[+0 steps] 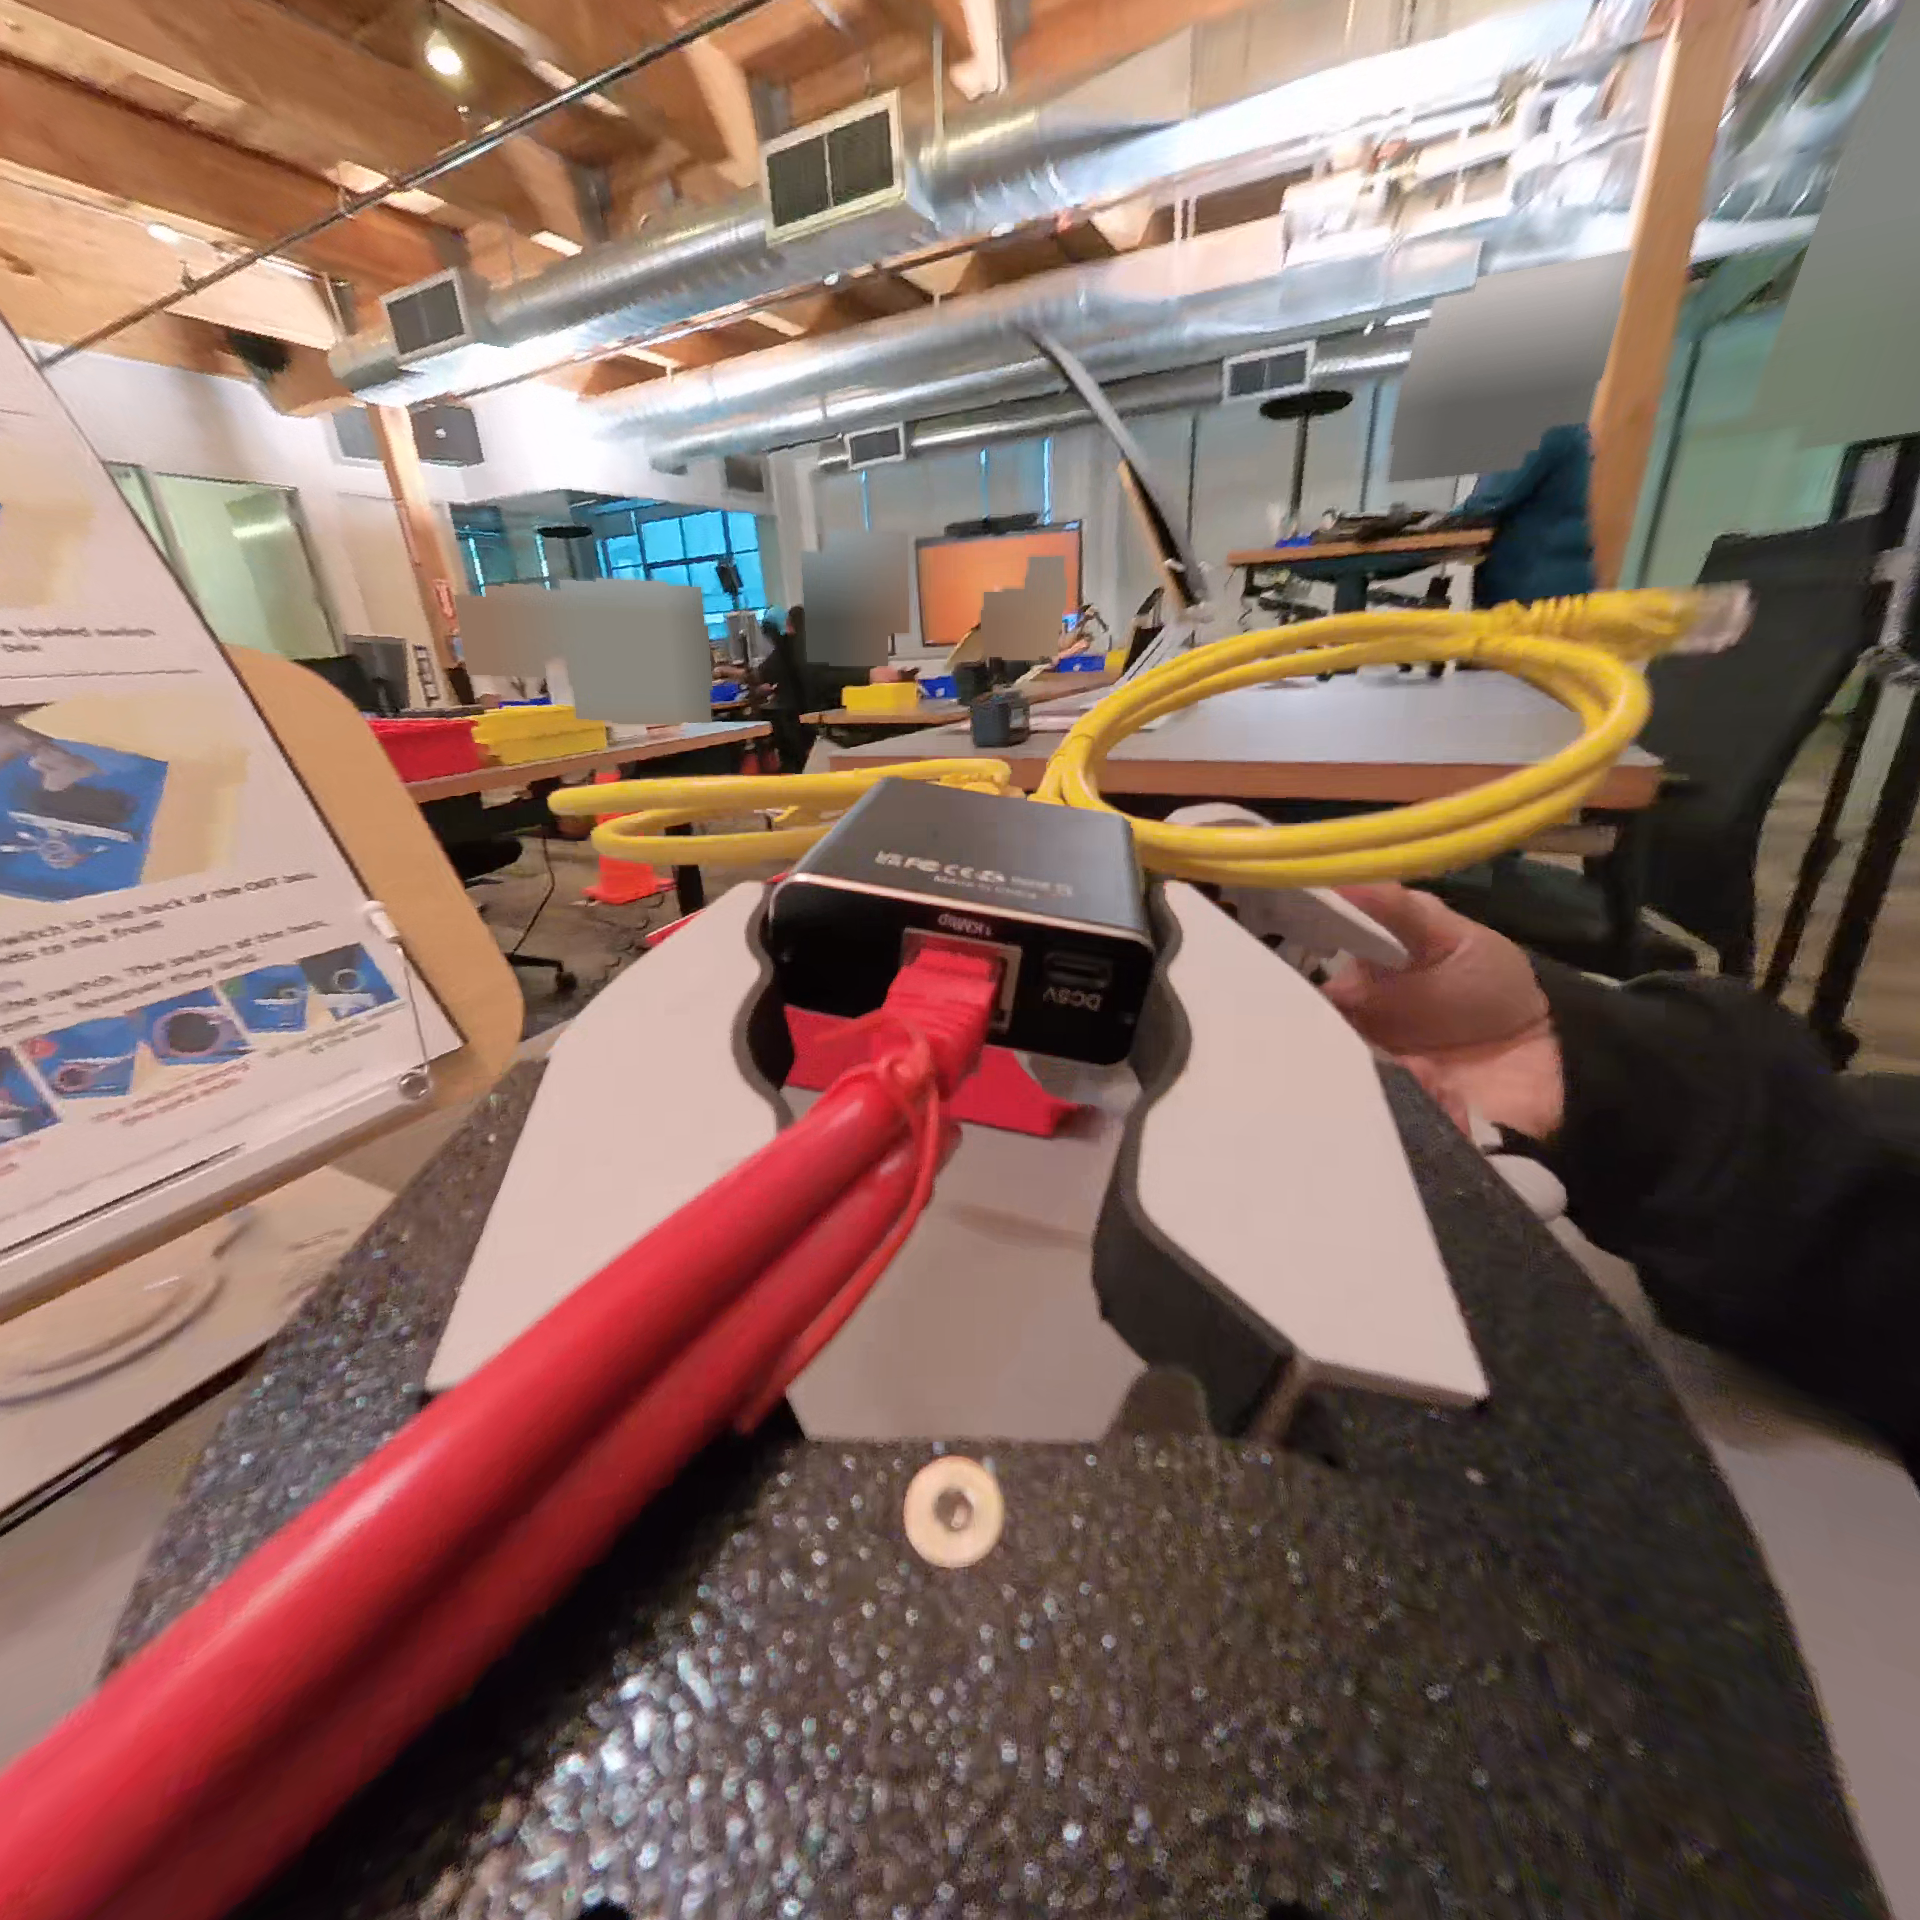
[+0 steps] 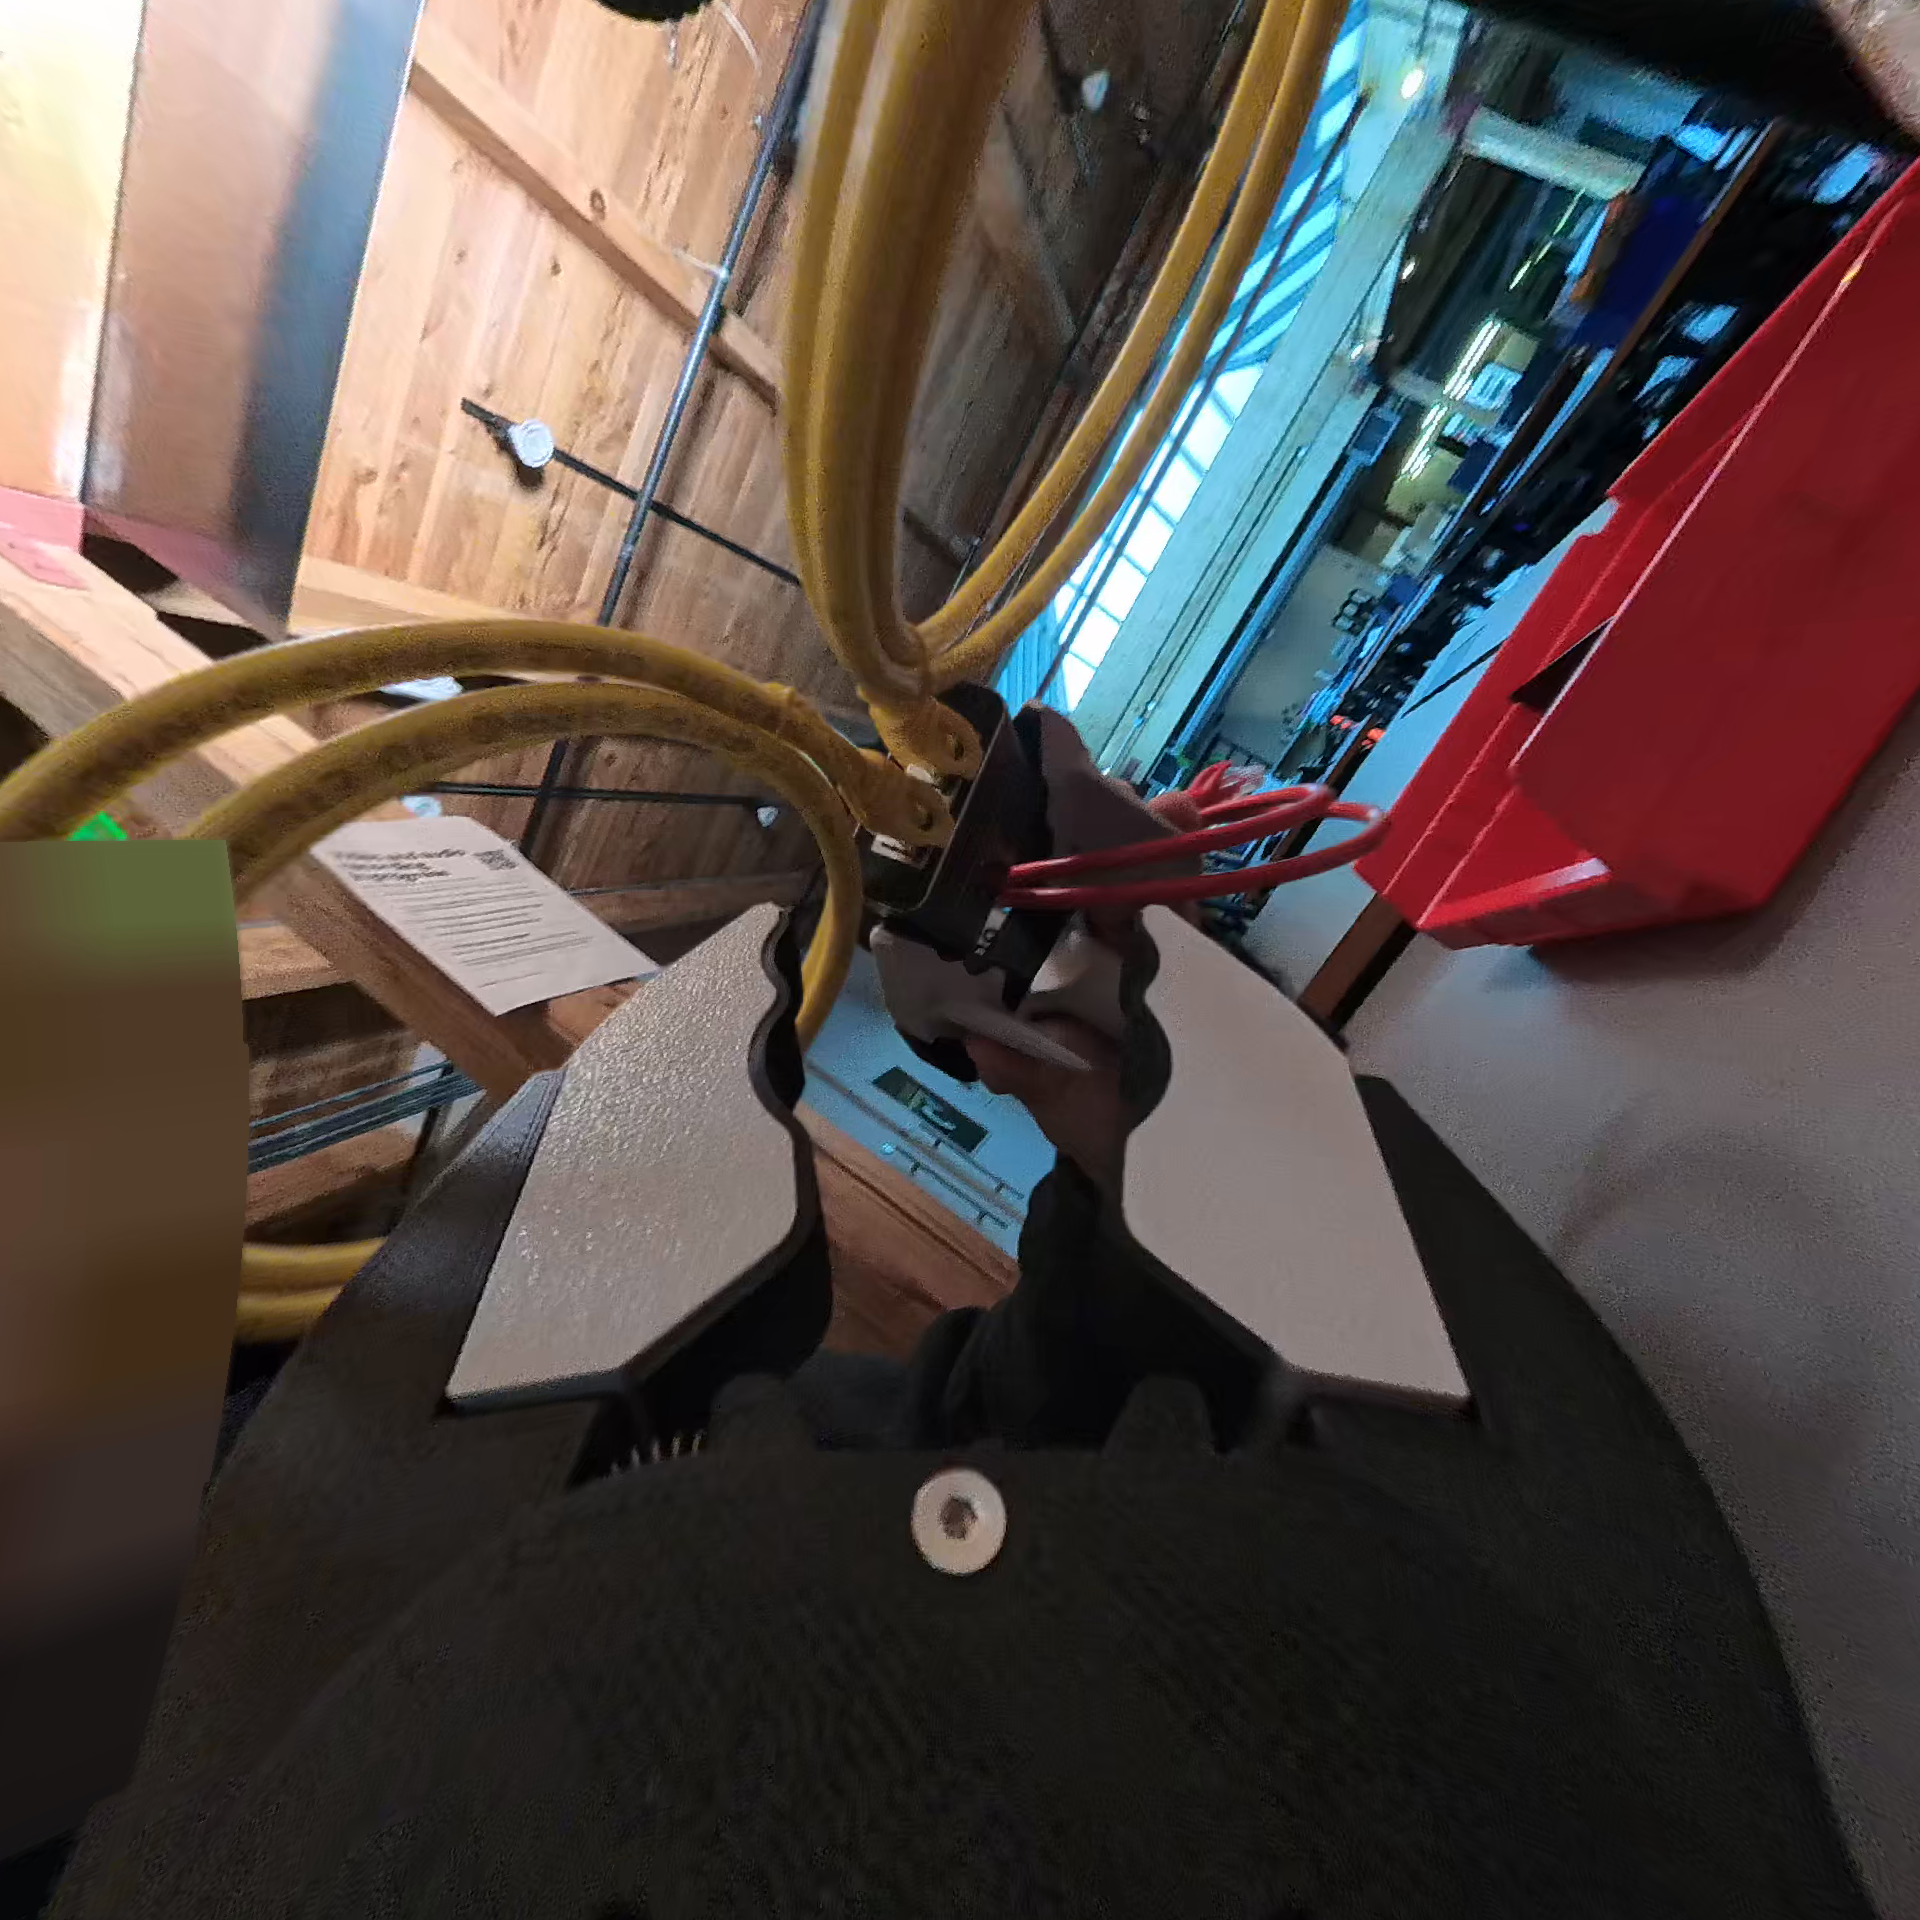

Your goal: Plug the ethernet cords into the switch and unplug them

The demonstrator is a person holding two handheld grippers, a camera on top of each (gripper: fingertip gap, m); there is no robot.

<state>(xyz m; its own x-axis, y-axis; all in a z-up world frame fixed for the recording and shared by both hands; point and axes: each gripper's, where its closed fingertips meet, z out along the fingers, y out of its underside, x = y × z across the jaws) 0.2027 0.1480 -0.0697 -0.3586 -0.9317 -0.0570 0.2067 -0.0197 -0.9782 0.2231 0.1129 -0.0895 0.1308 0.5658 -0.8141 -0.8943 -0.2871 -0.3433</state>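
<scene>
Switch, small white markings on top, clamped by left gripper; right gripper apparently apart.

switch far face: hidden in the left wrist view, so where the yellow cords enter cannot be seen there
red cord: runs out of the lower left edge, far end cut off
loose yellow plug: blurred, latch too soft to tell
hand: partly behind the switch and left gripper finger
switch in right wrist view: small, dark, ports unclear
printed sheet: too small to make out
</scene>
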